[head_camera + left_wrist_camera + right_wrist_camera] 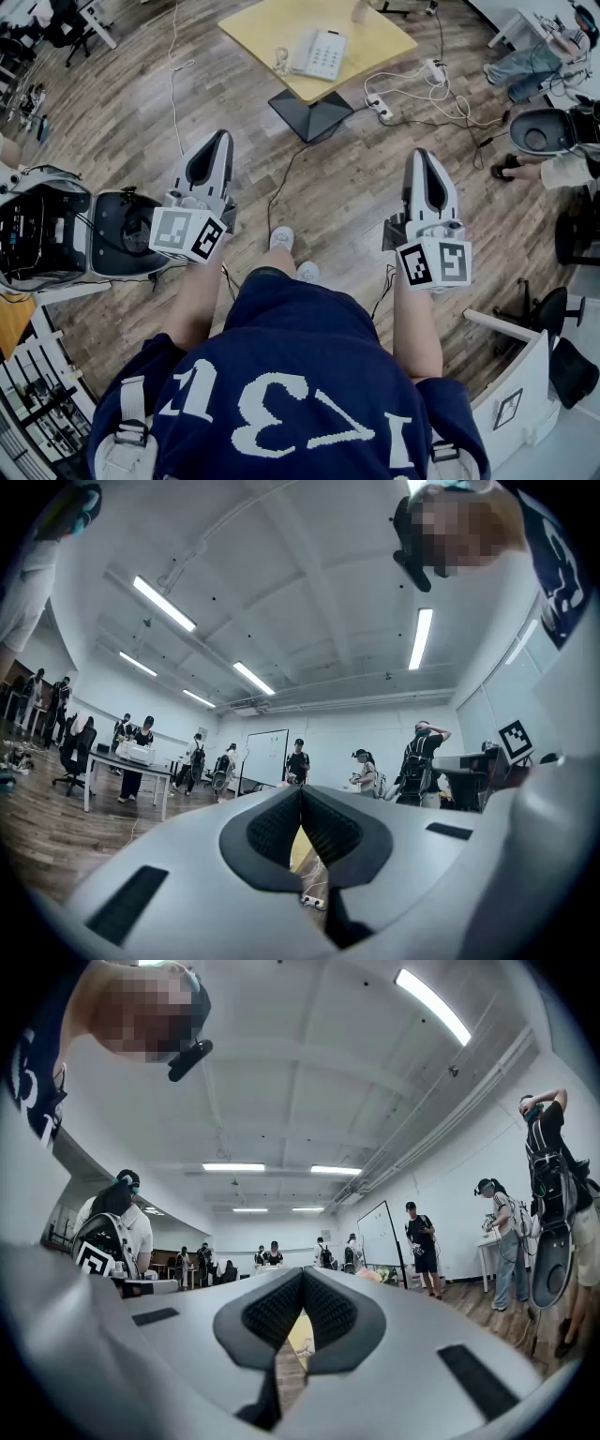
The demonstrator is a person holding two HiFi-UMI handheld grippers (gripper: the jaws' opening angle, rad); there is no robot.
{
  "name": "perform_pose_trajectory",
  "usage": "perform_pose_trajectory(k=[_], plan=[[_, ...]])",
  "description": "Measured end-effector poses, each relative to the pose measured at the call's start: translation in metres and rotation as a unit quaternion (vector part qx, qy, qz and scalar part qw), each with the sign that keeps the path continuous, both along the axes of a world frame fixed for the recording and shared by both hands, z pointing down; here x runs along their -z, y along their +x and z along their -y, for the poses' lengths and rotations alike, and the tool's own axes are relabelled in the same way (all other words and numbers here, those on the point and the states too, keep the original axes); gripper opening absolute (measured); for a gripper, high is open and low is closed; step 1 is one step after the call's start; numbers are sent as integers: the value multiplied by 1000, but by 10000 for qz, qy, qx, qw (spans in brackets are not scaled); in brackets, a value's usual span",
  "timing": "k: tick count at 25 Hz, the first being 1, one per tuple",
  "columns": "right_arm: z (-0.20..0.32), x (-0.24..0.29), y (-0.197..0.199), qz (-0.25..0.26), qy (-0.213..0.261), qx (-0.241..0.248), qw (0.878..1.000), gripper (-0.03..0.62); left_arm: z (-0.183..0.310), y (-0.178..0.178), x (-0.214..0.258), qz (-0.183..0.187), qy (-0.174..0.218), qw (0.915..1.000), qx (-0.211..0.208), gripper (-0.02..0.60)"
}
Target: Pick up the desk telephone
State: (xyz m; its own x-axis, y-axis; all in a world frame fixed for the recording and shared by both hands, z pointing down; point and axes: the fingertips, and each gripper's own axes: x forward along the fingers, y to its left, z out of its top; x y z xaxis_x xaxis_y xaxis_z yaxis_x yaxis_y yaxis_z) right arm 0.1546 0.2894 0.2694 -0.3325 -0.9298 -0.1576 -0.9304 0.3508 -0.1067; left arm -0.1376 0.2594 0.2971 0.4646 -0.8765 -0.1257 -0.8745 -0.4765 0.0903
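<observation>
Head view: left claw [222,137] at left centre of the frame and right claw [423,156] at right centre, both held out over the wood floor [356,187] in front of the person's dark blue shirt [291,375]. Each carries its marker cube [187,234] at the near end. Left gripper view: the ribbed pads [272,832] meet at the tip in a thin seam. The claw is clenched, with nothing between the jaws and nothing touched. Below the seam only a narrow sliver of yellow and floor shows. Right gripper view: same condition, with the dark pads [333,1312] pressed together at the tip, the claw clamped on itself and empty. Desk telephone [321,53]: pale grey, lying on the yellow worktop [272,23] at the upper centre of the head view. Its handset is seated on the left side and its coiled cord [280,62] is bunched just beside it. The phone is well apart from both claws. A white power strip [382,108] with trailing cables lies on the floor to the right of the worktop's dark base [309,111]. Both gripper views look out across an open room with other people standing in the distance.
</observation>
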Motion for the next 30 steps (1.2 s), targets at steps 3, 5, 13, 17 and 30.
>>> perform_pose_trajectory(k=[3,5,13,17,30], plan=[[-4,-3,-2,-9,11,35,10000,26,-5,-1,-3,5,-13,10000,25,15],[-7,-3,-2,6,26,42,10000,26,-8,-2,-4,29,-12,10000,42,15],[-13,7,-6,300,79,112,9995,28,-15,-11,-1,60,-44,9999,148,15],[-11,3,-7,354,42,144,9993,28,-15,-8,-3,41,-72,9998,161,15],[105,7,-27,344,-7,209,9992,28,93,-12,-3,55,-112,9998,130,15]])
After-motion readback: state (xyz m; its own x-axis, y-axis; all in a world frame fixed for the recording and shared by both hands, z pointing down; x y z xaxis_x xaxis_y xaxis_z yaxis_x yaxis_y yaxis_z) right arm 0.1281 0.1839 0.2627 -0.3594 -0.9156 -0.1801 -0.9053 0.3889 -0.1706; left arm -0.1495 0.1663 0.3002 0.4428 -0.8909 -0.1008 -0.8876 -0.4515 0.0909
